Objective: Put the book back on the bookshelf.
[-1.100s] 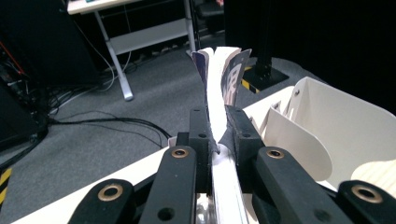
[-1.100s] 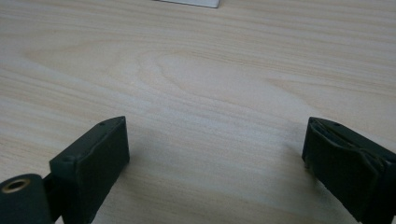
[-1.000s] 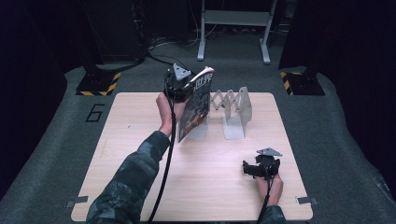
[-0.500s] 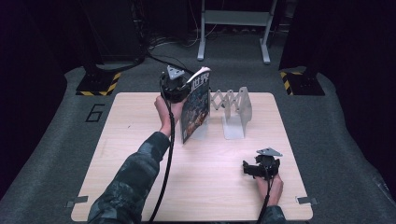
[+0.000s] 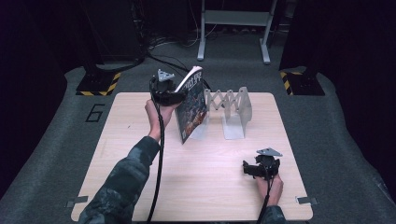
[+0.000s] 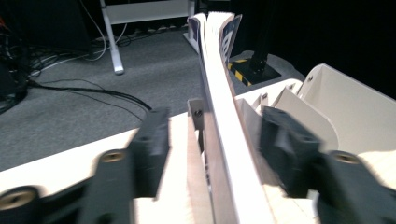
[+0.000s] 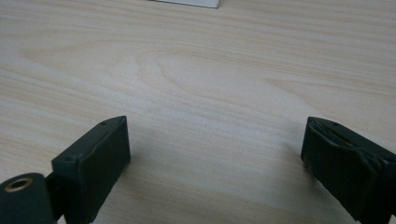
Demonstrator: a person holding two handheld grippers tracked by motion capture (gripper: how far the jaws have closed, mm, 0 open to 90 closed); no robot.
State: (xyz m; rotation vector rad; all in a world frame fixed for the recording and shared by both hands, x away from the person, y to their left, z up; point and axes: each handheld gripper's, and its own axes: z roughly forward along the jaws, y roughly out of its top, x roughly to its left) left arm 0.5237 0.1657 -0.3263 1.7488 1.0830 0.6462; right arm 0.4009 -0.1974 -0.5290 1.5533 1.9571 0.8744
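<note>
- Pale wood grain of the table (image 7: 196, 84) lies under the right gripper (image 7: 215, 158), whose jaws stand wide apart with nothing between them; in the high view it rests low near the near right corner, well apart from everything else, the person's right hand (image 5: 270, 186) behind it.
- Farther in, the left hand (image 5: 154, 116) holds the left gripper (image 6: 210, 154) up at the far left-centre of the table. Its jaws straddle the book (image 6: 219, 116), but there looks to be a gap on each side, more on the left, so I judge them released or only loosely closing, not clenched.
- From above, the book (image 5: 191, 105) stands on its lower edge, tilted, cover facing the person, its top leaning toward the left gripper (image 5: 164, 91) and its far side just beside the first plate of the grey expanding bookend rack (image 5: 229, 109).
- Judged step: seating the book upright in or against the rack's nearest slot.
- To do it well: keep the jaws square across the spine side, not the loose fanning pages; steady the lower edge on the wood before letting the top go; tip it toward the metal plate so it leans on the rack, not back toward the hand.
- Risk: opening fully while it is tilted could let it topple flat.
- Beyond the table lie grey carpet (image 5: 233, 51) and a frame's legs (image 5: 233, 28).
</note>
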